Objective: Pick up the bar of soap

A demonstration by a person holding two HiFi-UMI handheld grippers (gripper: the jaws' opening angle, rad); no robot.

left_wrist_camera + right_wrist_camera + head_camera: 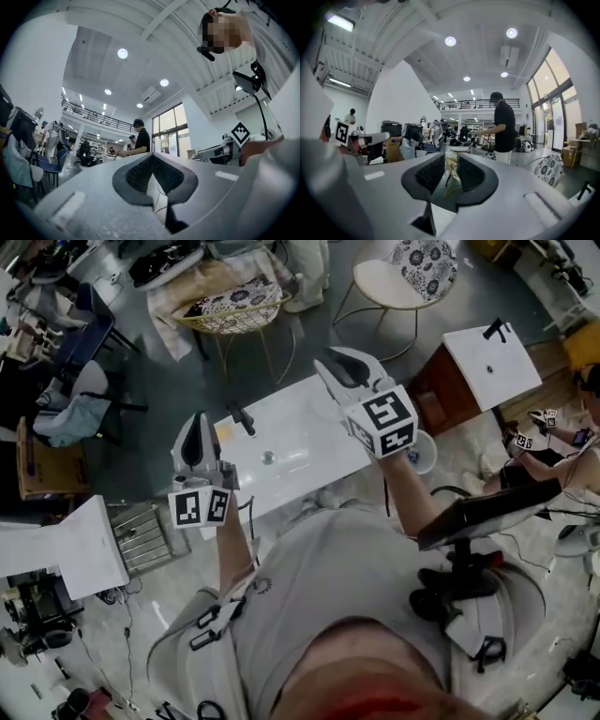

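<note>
Both tongs are raised over the table (309,427) and empty: left gripper (199,425) clenched, right gripper (342,362) slightly parted; soap unidentified, possibly the yellow item (222,432) at the table edge; the scene fits pre-approach or post-release.

Two grippers: left gripper (199,426), right gripper (336,362). Three white tables: middle table (305,437), right table (497,367), left table (82,549). Two floral cushions (424,261).

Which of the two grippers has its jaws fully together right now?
The left gripper: its jaws meet at the tips, with nothing between them. The right gripper shows a narrow gap between its jaws, and it holds nothing either.
</note>
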